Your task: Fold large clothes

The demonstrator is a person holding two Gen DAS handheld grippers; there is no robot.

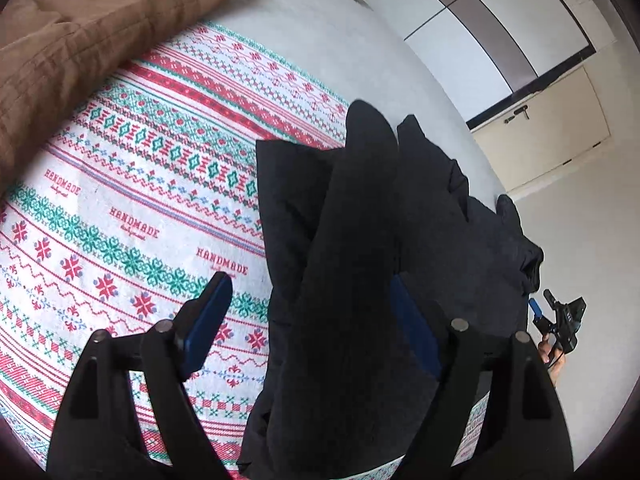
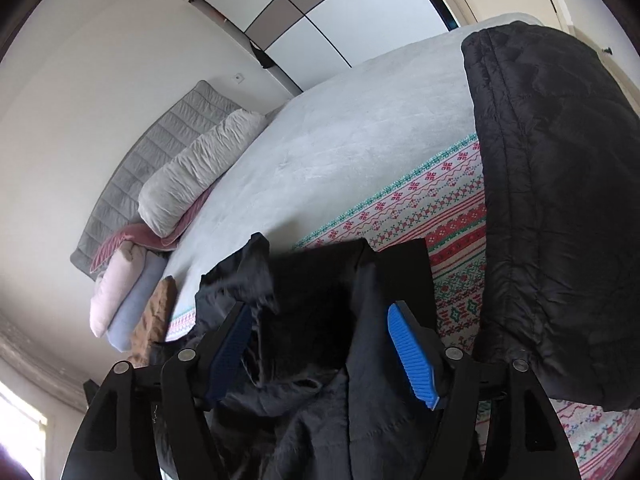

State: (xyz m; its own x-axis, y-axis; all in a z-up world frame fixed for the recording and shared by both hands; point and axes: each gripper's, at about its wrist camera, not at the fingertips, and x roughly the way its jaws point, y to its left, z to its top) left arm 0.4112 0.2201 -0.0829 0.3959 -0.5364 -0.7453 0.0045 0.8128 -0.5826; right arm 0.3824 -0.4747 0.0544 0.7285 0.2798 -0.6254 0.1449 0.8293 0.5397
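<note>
A black jacket lies in a crumpled ridge on the patterned cloth that covers the bed. My left gripper is open, jaws wide; the dark fabric runs between them, and the left blue pad stands clear of it. My right gripper is open too, with black fabric bunched between its blue pads, neither pressing it. A quilted black panel rises at the right; I cannot tell whether it belongs to the same jacket. The right gripper also shows beyond the jacket, held by a hand.
A brown quilted blanket lies at the cloth's far left. Grey bedspread covers the bed beyond. Pillows and folded linens sit by the grey headboard. A wardrobe and cream cabinet stand past the bed edge.
</note>
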